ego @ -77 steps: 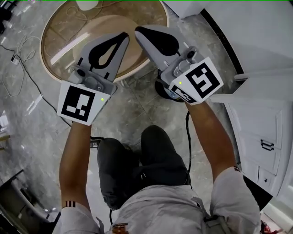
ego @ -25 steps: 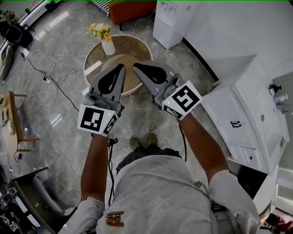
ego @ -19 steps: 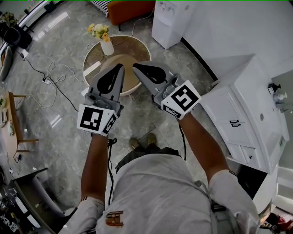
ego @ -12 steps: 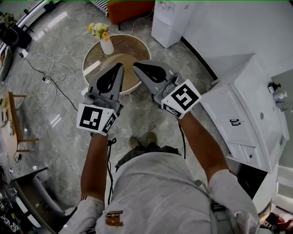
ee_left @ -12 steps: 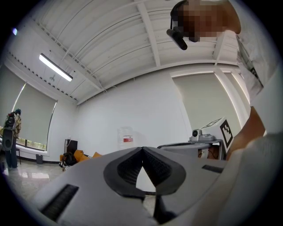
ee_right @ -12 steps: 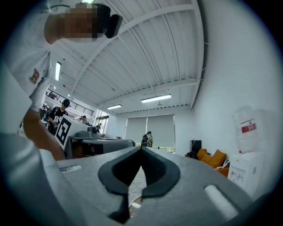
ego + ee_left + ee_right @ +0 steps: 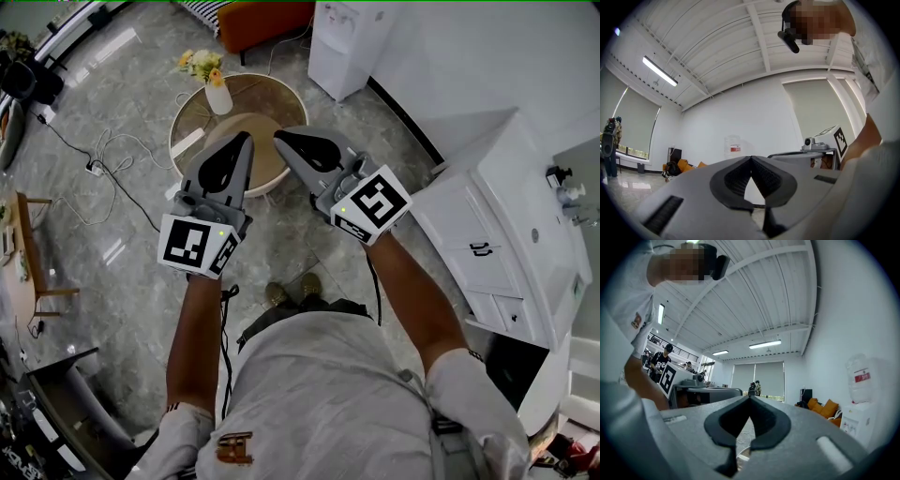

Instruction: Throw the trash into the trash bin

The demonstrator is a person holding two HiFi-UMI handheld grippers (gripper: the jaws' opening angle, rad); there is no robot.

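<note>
Three seconds back we were bent low over the round surface (image 7: 274,97) with our knees in sight. Now we stand upright and the head view takes in far more of the room. Over the last second nothing has shifted.

The left tongs (image 7: 248,135) and right tongs (image 7: 279,136) hover side by side above the surface's near half. Their tips are near each other but apart, and each pair is pressed together with nothing between.

A vase (image 7: 219,96) of flowers stands near the surface's far left edge. A white cabinet (image 7: 506,220) lines the right side, and a water dispenser (image 7: 342,42) stands beyond it. Cables (image 7: 101,161) trail over the floor (image 7: 112,272) on the left.

Bare floor lies open between the surface and our shoes (image 7: 291,292). Where the trash and its bin stand, none of our views lets us tell.
</note>
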